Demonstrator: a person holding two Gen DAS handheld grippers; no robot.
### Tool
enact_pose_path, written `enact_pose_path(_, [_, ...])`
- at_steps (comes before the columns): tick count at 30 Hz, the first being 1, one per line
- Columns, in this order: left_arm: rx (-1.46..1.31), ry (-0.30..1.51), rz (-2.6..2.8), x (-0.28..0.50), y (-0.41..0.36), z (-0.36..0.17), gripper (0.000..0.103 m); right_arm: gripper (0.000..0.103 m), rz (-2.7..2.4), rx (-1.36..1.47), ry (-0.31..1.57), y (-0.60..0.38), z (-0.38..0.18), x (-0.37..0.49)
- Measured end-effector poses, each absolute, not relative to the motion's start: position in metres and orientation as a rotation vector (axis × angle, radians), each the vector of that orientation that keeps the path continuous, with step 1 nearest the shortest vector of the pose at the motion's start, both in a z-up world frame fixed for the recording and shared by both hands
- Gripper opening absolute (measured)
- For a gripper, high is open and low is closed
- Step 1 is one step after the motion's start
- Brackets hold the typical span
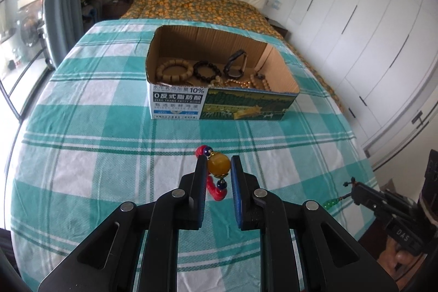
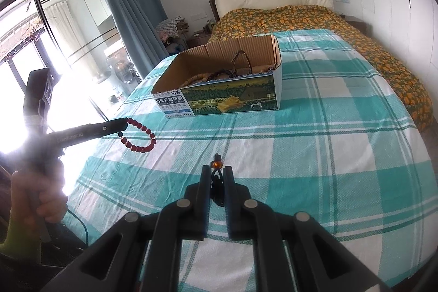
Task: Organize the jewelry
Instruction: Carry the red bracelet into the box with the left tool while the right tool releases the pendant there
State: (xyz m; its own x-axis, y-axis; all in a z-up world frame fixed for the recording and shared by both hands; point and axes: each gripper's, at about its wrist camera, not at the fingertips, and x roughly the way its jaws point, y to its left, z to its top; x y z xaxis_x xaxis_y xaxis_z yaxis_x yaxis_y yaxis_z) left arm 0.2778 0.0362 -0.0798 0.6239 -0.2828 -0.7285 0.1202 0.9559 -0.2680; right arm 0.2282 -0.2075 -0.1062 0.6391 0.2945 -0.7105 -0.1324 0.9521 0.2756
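Left hand-held gripper [image 1: 219, 164] pinches a red bead bracelet [image 1: 216, 190]; right hand-held gripper [image 2: 216, 172] pinches a dark beaded strand [image 2: 217, 182].

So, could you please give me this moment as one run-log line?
left gripper: shut on red bead bracelet | right gripper: shut on dark beaded piece | cardboard box: holds bracelets | both lifted off checked sheet

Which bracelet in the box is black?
The round black-bead bracelet, lying in the cardboard box between the tan wooden bracelet on its left and the dark angular bangle on its right.
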Motion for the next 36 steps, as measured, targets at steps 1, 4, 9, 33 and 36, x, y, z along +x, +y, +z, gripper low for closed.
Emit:
enact_pose_path(1, [-0.204, 0.866, -0.236, 0.277, 0.037, -0.078, 0.015, 0.009, 0.246, 0.206, 0.843, -0.207, -0.105, 0.228])
enact_pose_path(4, [-0.211, 0.867, -0.243, 0.277, 0.038, -0.077, 0.015, 0.009, 0.247, 0.202, 0.840, -0.207, -0.103, 0.228])
enact_pose_path(9, [-0.209, 0.871, -0.244, 0.274, 0.040, -0.076, 0.015, 0.009, 0.250, 0.199, 0.839, -0.205, -0.101, 0.228])
enact_pose_path(33, [-0.192, 0.787, -0.235, 0.324, 0.059, -0.013, 0.015, 0.009, 0.349, 0.100, 0.739, -0.199, -0.029, 0.309])
enact_pose_path(36, [-0.163, 0.765, -0.212, 0.345, 0.057, -0.004, 0.015, 0.009, 0.362, 0.086, 0.717, -0.195, -0.017, 0.334])
